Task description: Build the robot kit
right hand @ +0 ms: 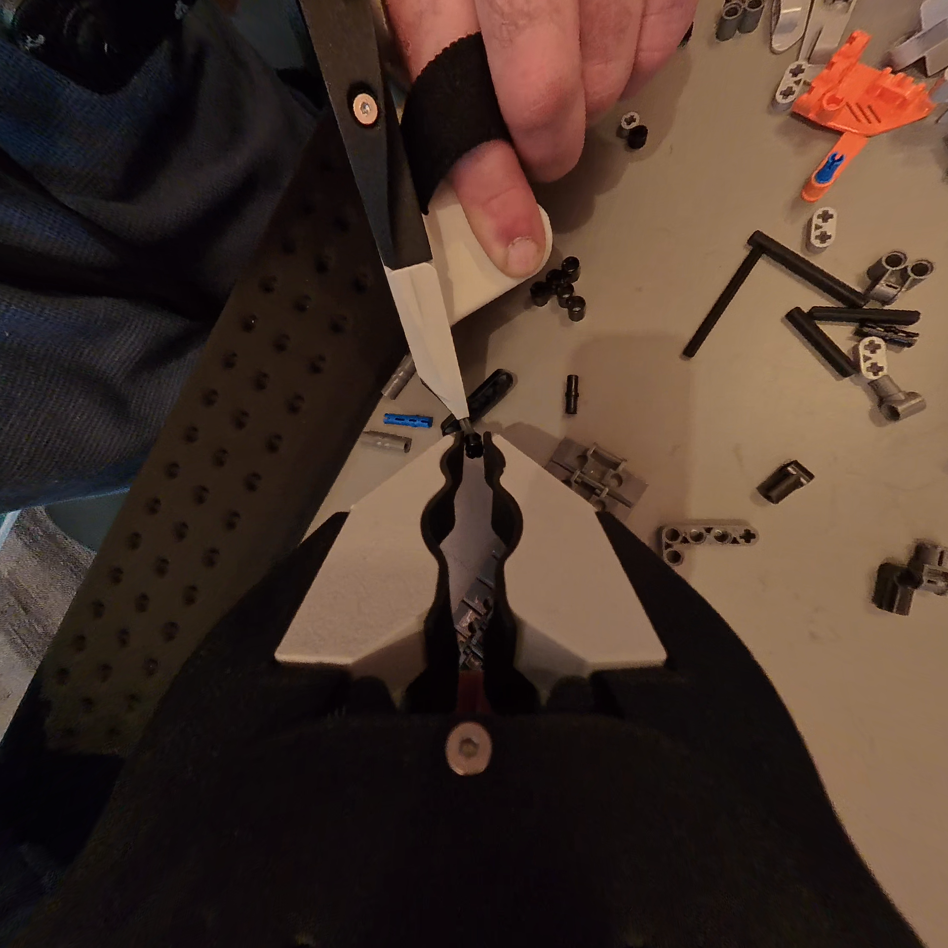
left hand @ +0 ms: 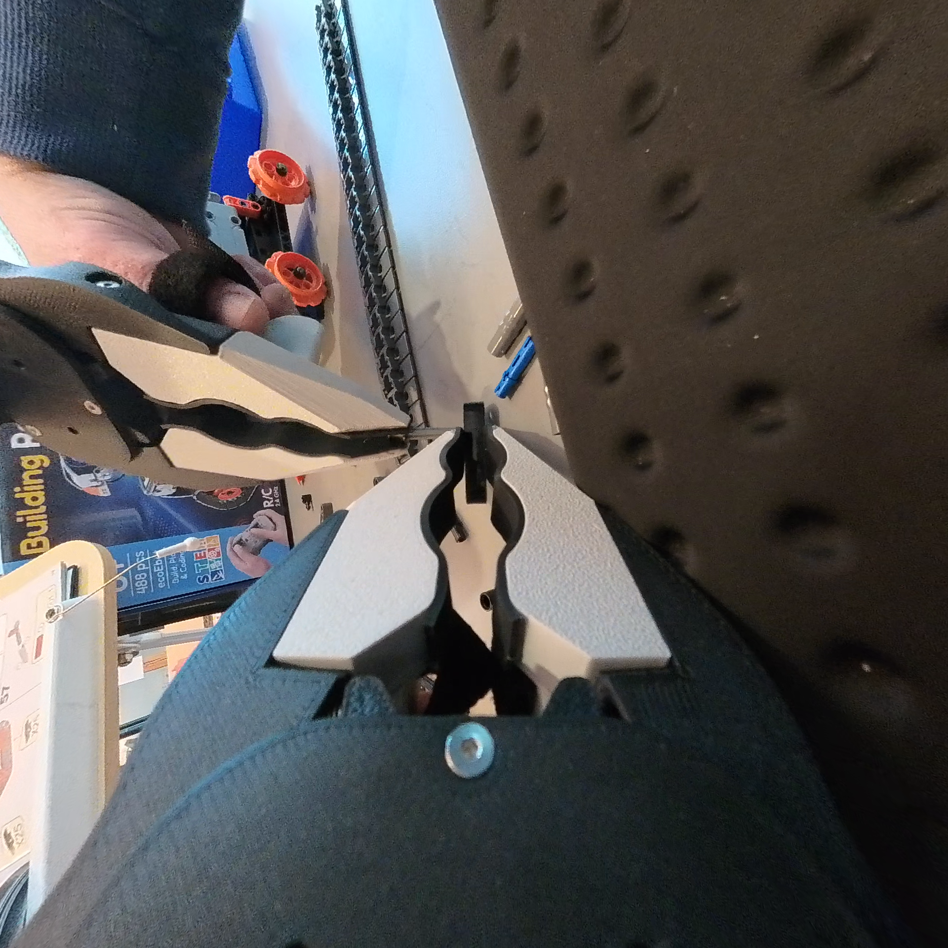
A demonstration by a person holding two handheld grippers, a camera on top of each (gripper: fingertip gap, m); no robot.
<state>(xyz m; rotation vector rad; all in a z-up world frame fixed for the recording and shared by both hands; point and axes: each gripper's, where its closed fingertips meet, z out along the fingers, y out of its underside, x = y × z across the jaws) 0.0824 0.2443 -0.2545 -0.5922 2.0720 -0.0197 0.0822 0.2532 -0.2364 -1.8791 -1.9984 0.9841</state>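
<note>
The left gripper [left hand: 474, 436] is clamped on a short black beam [left hand: 475, 461]. The right gripper [right hand: 474, 445] pinches a small black pin [right hand: 473, 445] at its tips, meeting the beam tip-to-tip above the grey table [right hand: 667, 420]. A blue pin [right hand: 408, 419] and grey tread links [right hand: 595, 474] lie near.

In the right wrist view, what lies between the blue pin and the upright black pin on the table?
The two grippers' tips meet there, the left gripper over the right gripper, between blue pin and black pin.

Two orange wheels [left hand: 279, 177], one blue pin [right hand: 408, 419], two hand-held grippers [right hand: 474, 441].
</note>
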